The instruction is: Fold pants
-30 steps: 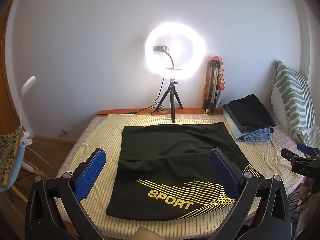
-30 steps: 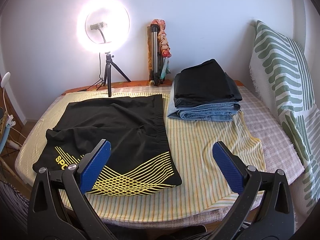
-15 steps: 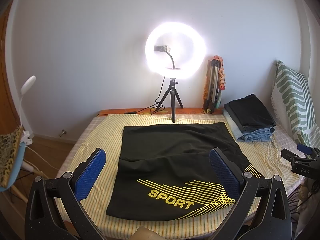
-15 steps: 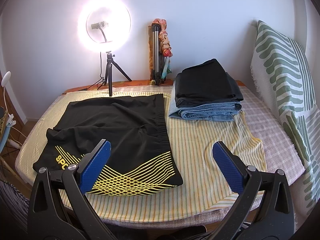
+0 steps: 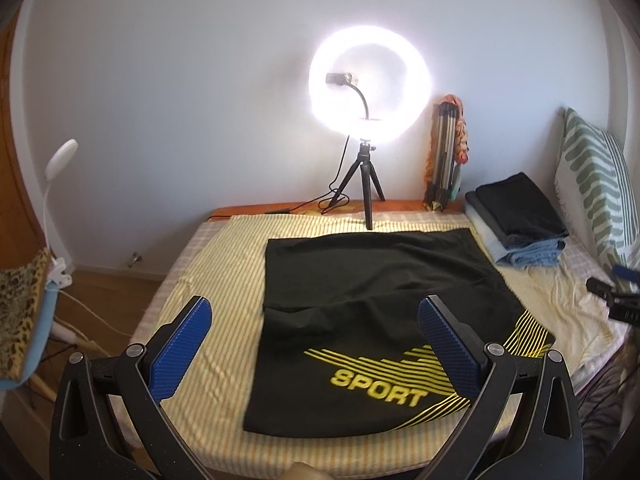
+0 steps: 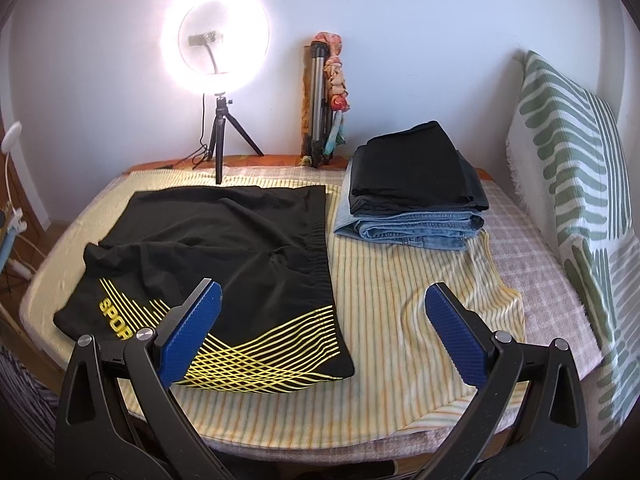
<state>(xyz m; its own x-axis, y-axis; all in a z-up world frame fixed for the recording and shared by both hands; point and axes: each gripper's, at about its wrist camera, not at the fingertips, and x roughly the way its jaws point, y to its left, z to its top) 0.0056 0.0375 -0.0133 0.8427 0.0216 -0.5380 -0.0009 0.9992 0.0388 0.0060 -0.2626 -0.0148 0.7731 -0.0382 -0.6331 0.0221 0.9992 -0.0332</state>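
Black sport shorts (image 5: 372, 304) with yellow stripes and the word SPORT lie flat on the striped yellow cloth (image 5: 224, 280) of the table. They also show in the right wrist view (image 6: 224, 256), at left. My left gripper (image 5: 316, 320) is open and empty, held above the near edge over the shorts' left part. My right gripper (image 6: 324, 308) is open and empty, held above the shorts' near right corner and the bare cloth (image 6: 400, 280). Part of the right gripper (image 5: 612, 300) shows at the right edge of the left wrist view.
A stack of folded black and denim clothes (image 6: 412, 192) sits at the back right. A lit ring light on a small tripod (image 6: 218, 140) stands at the back edge, a folded tripod (image 6: 320, 108) beside it. A green-patterned pillow (image 6: 576, 152) leans at right.
Both grippers have shifted slightly forward and left toward the shorts. The shorts have not moved and both grippers stay open.
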